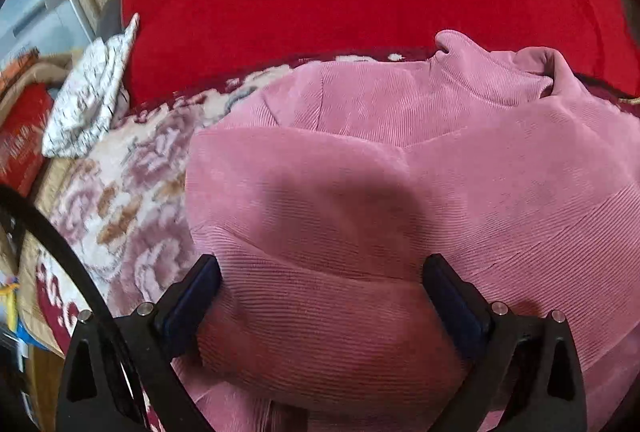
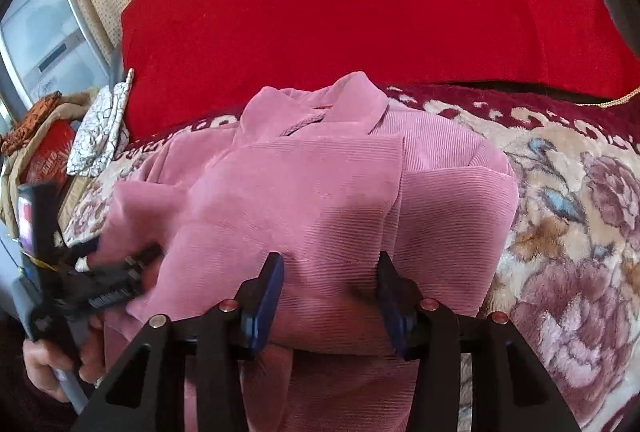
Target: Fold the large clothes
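Nearest the left wrist camera, the left gripper [image 1: 320, 268] has its two blue-padded fingers [image 1: 200, 296] spread wide, with a raised fold of a pink corduroy garment [image 1: 360, 191] bulging between them; whether the pads press the cloth cannot be told. In the right wrist view, the right gripper [image 2: 330, 264] has its jaws about half open, straddling a fold of the same garment, and the pads do not visibly pinch it. At the left of that view a hand [image 2: 44, 364] grips the handle of the other gripper, which is blurred. The garment lies partly folded on a plush floral blanket [image 2: 560, 232], its sides turned in over the middle and its collar [image 2: 344, 99] at the far end. Beyond the collar lies a large red cushion [image 2: 360, 11]. To the far left a white patterned cloth [image 1: 88, 99] rests beside the cushion.
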`<move>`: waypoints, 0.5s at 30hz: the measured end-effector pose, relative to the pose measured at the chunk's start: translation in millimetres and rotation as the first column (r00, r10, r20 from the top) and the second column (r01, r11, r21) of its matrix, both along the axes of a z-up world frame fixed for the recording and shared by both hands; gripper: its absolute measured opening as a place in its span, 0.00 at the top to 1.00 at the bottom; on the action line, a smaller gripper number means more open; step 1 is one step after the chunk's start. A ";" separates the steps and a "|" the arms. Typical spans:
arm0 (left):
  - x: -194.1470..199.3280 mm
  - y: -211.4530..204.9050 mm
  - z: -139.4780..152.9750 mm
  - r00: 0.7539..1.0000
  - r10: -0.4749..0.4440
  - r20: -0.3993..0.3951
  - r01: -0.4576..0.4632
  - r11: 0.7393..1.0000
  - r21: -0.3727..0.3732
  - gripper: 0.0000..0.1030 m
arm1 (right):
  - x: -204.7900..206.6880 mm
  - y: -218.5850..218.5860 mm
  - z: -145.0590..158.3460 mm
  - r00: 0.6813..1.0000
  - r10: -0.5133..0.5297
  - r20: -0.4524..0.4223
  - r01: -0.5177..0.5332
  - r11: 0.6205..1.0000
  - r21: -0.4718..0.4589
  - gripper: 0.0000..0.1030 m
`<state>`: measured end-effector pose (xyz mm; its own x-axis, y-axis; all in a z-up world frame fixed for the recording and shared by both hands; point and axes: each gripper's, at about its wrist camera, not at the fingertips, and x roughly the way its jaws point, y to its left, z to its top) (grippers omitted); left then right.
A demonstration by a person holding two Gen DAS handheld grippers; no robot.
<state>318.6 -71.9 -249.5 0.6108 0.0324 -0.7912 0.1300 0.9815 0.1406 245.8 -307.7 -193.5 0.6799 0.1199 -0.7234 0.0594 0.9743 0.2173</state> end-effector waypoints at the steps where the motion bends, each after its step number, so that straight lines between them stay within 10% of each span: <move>1: -1.1 -0.9 2.2 1.000 -0.008 0.010 0.008 1.000 0.005 0.02 | -1.2 -1.4 3.3 1.000 0.000 0.005 0.000 1.000 0.015 0.51; 8: -21.8 1.0 27.8 0.986 -0.037 0.164 0.043 0.999 -0.032 0.02 | -17.6 -2.2 25.7 0.989 0.029 0.145 -0.038 0.998 0.058 0.51; 15: -10.1 -17.7 2.2 0.993 -0.113 0.030 0.113 0.994 0.006 0.02 | -1.0 11.5 2.6 0.998 0.062 0.015 -0.062 0.998 0.009 0.51</move>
